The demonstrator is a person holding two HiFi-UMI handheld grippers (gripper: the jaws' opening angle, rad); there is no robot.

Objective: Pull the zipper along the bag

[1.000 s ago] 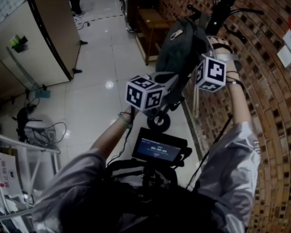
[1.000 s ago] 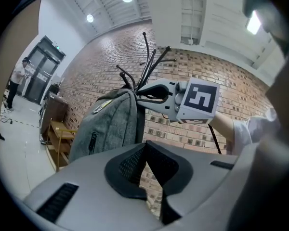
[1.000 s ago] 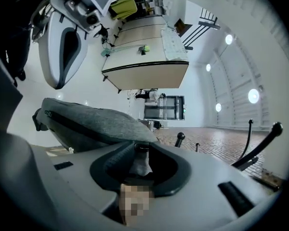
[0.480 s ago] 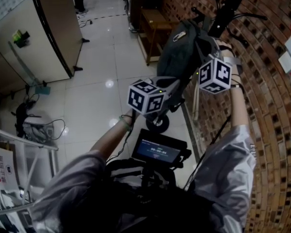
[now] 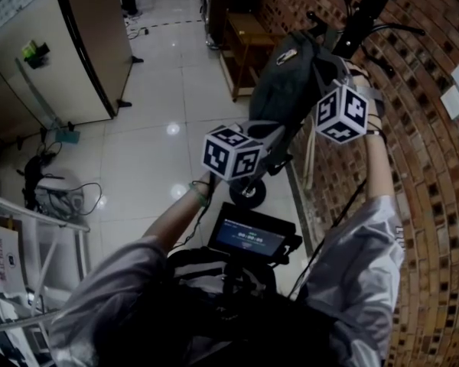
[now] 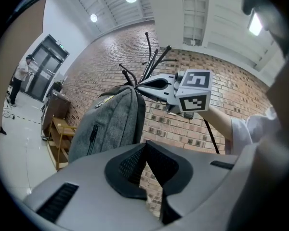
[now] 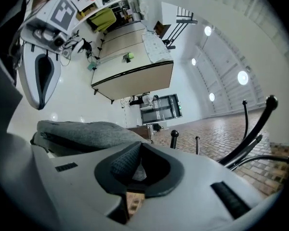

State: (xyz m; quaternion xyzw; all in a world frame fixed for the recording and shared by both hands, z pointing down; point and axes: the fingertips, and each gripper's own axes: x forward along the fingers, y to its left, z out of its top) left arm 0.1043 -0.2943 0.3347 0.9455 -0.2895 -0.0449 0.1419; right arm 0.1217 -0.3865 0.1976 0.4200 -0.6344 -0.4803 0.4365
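A grey backpack (image 5: 287, 82) hangs from a black coat stand (image 5: 359, 14) beside the brick wall. It also fills the middle left of the left gripper view (image 6: 111, 124), and its top lies under my right jaws (image 7: 82, 131). My right gripper (image 5: 325, 79) is at the bag's upper right. Its jaws (image 7: 139, 150) are shut on a small pale piece that looks like the zipper pull. My left gripper (image 5: 281, 128) is under the bag's lower end. Its jaws (image 6: 145, 146) are shut, with only brick showing through them.
The brick wall (image 5: 428, 167) runs down the right side. A wooden bench (image 5: 241, 37) stands behind the bag and a small wheel (image 5: 250, 192) sits below it. A beige cabinet (image 5: 61, 60) is at the left, across the tiled floor. A screen (image 5: 250, 235) hangs at my chest.
My right gripper has edged slightly up and right at the bag's top. The left gripper has barely moved.
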